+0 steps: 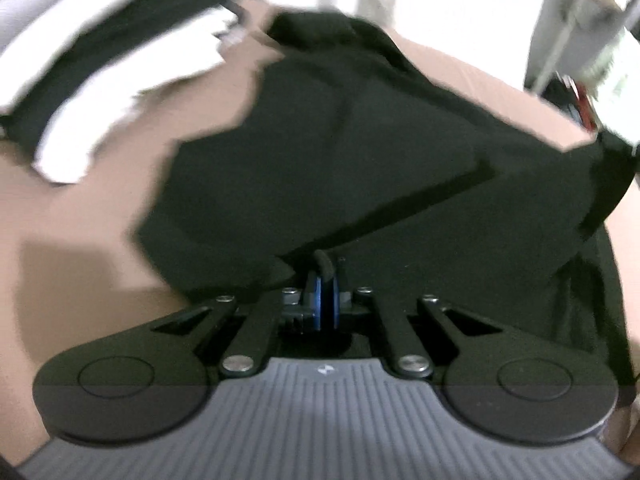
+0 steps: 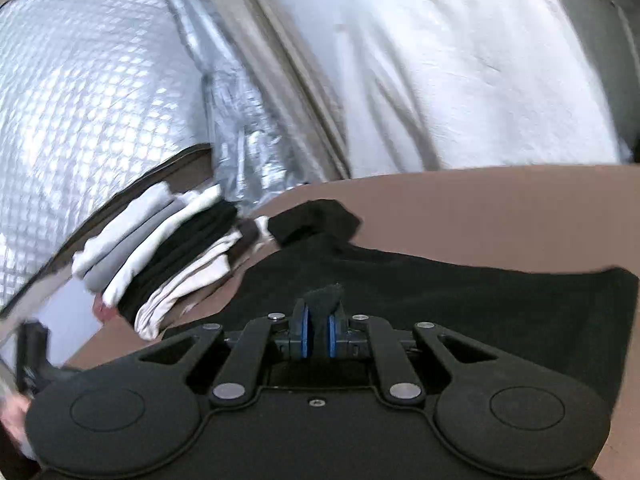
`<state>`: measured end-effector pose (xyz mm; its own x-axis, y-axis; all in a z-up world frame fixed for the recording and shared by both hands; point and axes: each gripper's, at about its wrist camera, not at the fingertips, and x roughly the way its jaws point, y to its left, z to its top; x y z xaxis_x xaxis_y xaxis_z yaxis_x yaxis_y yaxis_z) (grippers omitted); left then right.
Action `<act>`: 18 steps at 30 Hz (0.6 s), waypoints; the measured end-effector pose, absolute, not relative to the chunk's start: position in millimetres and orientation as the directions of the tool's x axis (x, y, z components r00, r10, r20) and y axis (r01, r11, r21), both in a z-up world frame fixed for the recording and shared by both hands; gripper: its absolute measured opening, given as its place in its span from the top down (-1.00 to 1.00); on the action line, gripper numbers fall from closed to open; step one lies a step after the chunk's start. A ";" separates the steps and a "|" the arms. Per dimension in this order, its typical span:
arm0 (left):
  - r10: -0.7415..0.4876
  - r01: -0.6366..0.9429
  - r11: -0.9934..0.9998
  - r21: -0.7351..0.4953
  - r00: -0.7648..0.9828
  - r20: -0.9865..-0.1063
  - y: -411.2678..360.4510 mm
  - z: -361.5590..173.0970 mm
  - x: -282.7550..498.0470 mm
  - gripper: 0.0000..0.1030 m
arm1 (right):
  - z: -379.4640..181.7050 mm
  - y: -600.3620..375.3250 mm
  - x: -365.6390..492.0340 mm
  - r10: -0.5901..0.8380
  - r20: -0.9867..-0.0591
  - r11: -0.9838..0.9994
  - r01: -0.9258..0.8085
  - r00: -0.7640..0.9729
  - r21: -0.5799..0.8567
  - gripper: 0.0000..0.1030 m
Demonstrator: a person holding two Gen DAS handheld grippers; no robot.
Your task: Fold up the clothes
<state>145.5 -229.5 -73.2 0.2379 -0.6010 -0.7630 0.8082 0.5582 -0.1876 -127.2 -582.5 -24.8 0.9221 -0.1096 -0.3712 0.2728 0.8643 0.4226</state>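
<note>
Surface: a brown tabletop [image 1: 80, 216] carries everything, and it shows again in the right wrist view [image 2: 500, 216].
Backdrop: silver quilted foil sheeting [image 2: 80, 92] at far left of the right wrist view, white cloth draping [image 2: 460, 72] behind the table's far edge.
Stack: folded clothes [image 1: 100, 80], white and black layers, lie at the upper left in the left wrist view; in the right wrist view the same pile [image 2: 168, 264] sits left of the garment, near the table's edge.
Garment: the black garment [image 1: 360, 152] sprawls across the middle of the table, creased, one diagonal fold line running up to the right; blur softens its edges. From the right wrist it lies wide and flat [image 2: 460, 300], a small flap raised at its far left corner just beside the stack.
Left gripper [image 1: 322, 280]: blue pads pressed together, a ridge of the black fabric pinched between them.
Right gripper [image 2: 318, 320]: pads clamped on a tuft of the same black cloth, which pokes up above the fingertips.
</note>
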 end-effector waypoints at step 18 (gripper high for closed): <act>-0.544 0.430 0.824 -0.370 0.412 -0.731 -130.0 -113.6 232.2 0.84 | -1.7 -522.5 122.6 -0.153 -0.547 0.904 0.341 0.823 0.259 -0.06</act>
